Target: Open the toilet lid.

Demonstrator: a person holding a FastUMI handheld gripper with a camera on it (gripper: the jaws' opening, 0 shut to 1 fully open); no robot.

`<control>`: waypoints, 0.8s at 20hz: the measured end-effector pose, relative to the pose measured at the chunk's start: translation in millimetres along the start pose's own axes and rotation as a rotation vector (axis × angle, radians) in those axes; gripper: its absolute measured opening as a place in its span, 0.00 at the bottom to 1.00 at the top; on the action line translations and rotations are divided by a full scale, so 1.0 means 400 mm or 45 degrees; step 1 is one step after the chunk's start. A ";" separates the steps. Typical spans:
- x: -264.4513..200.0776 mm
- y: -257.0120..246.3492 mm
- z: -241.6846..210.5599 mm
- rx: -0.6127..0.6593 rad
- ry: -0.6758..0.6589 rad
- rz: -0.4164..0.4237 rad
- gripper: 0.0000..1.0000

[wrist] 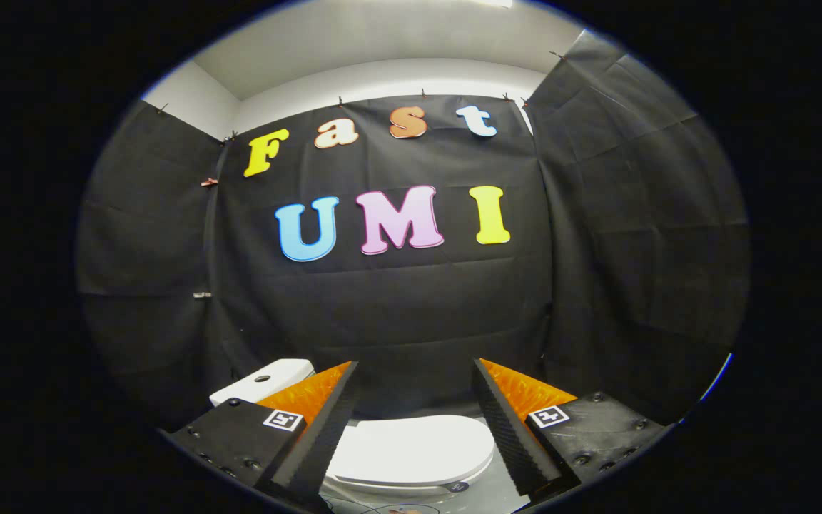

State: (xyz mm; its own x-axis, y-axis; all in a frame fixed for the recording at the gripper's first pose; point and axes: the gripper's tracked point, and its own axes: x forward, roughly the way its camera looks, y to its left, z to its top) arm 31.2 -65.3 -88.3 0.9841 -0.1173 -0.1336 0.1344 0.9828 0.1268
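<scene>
A white toilet stands low in front of the black cloth wall. Its lid (411, 448) lies flat and closed over the bowl, seen between and below my two fingers. The white tank (262, 380) with a dark button on top sits beyond the left finger. My gripper (417, 371) hovers above the lid, open wide, with nothing between its fingers. It is apart from the lid.
Black cloth walls close in at the back, the left and the right. A grey floor (486, 492) shows beside the bowl under the right finger. A white ceiling runs above the cloth.
</scene>
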 end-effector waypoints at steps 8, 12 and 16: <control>0.116 -0.124 -0.240 0.180 0.239 -0.069 0.98; 0.164 -0.187 -0.374 0.291 0.378 -0.095 0.98; 0.203 -0.232 -0.532 0.426 0.519 -0.093 0.98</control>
State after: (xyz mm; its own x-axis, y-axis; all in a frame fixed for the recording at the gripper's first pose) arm 74.1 -135.4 -320.2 0.8547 -0.0530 -0.5164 0.2959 0.8671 0.4008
